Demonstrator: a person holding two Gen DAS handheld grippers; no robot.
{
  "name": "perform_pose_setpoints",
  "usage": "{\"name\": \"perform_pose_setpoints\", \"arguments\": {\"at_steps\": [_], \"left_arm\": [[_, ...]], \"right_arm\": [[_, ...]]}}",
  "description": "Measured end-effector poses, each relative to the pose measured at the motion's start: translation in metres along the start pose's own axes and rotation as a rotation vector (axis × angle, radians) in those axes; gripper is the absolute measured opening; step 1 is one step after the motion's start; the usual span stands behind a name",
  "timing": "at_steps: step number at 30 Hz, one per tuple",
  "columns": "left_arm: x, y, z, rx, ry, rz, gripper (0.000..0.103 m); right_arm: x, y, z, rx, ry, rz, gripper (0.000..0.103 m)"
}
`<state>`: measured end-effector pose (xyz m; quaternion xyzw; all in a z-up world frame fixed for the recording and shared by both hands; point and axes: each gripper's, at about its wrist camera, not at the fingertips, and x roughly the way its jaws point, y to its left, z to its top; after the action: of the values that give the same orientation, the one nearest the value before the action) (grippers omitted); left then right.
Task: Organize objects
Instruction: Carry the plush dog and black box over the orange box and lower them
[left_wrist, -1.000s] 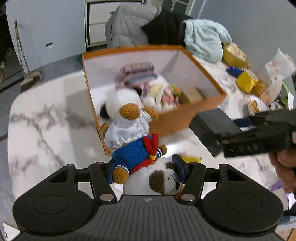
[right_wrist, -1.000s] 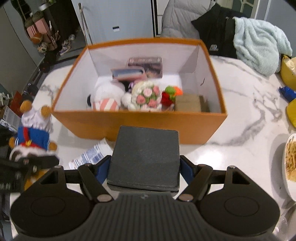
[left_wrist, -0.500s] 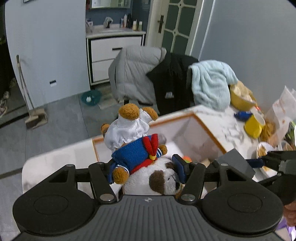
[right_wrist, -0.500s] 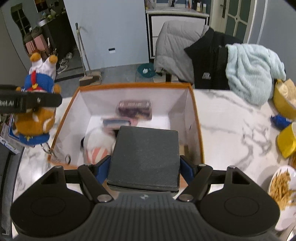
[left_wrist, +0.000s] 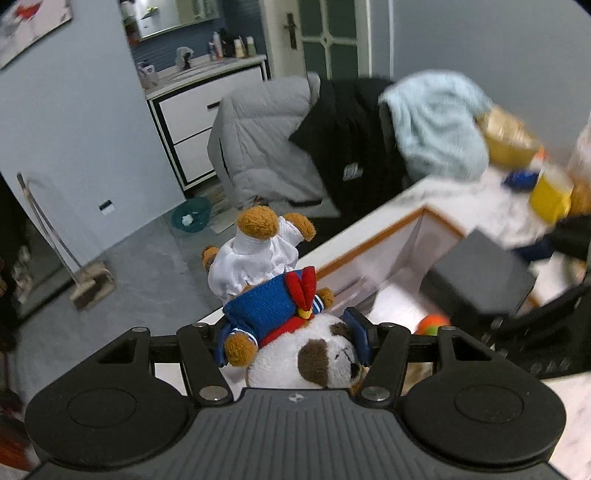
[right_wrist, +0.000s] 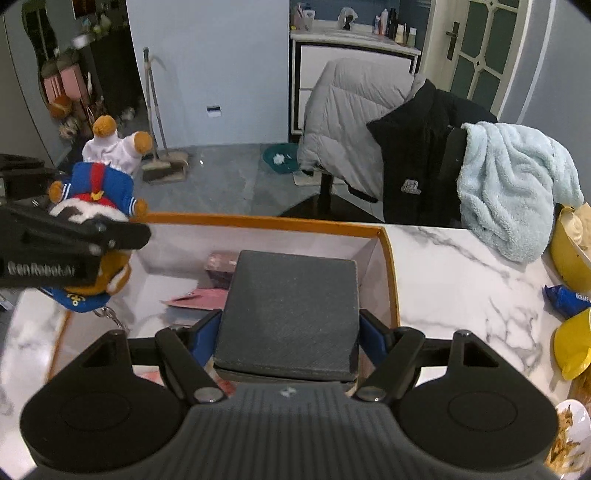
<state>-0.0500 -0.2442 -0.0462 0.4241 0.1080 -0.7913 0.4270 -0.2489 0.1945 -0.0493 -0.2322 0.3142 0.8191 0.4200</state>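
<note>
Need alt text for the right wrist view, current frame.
The right gripper holds a flat dark grey box over an open orange storage box on a marble table. At left, the left gripper carries a plush toy in a blue sailor outfit; jacket-draped chairs stand behind.

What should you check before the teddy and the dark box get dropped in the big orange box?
1. Left gripper clamped on the plush toy: ok.
2. Right gripper clamped on the dark box: ok.
3. Dark box over the opening of the orange box: ok.
4. Plush toy over the opening: cannot tell; in the right wrist view it hangs at the orange box's left edge.
5. Free spot inside: cannot tell; a pink packet lies there, and the rest is hidden.
6. Grippers apart from each other: ok.
</note>
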Motion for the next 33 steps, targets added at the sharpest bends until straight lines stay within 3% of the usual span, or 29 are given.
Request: {"name": "perform_pose_setpoints", "arguments": {"at_steps": [5,17,23,29,30,33], "left_arm": [[0.031,-0.002,-0.014,0.028,0.096,0.005,0.069],[0.060,0.003,-0.027,0.053,0.236,-0.016,0.069],[0.078,0.013,-0.024,0.030,0.360,-0.086,0.069],[0.091,-0.001,-0.018,0.148,0.489,-0.090,0.071],[0.090,-0.002,-0.017,0.158,0.487,-0.087,0.072],[0.081,-0.010,-0.020,0.233,0.429,-0.008,0.089]], "right_arm": [[0.025,-0.001,0.000,-0.014,0.020,-0.025,0.077],[0.046,-0.004,0.003,-0.002,0.024,-0.051,0.077],[0.052,-0.004,0.008,-0.003,0.014,-0.071,0.077],[0.063,0.001,0.017,-0.012,0.014,-0.091,0.078],[0.065,0.001,0.018,-0.013,0.013,-0.095,0.078],[0.072,0.000,0.020,-0.007,0.028,-0.105,0.078]]}}
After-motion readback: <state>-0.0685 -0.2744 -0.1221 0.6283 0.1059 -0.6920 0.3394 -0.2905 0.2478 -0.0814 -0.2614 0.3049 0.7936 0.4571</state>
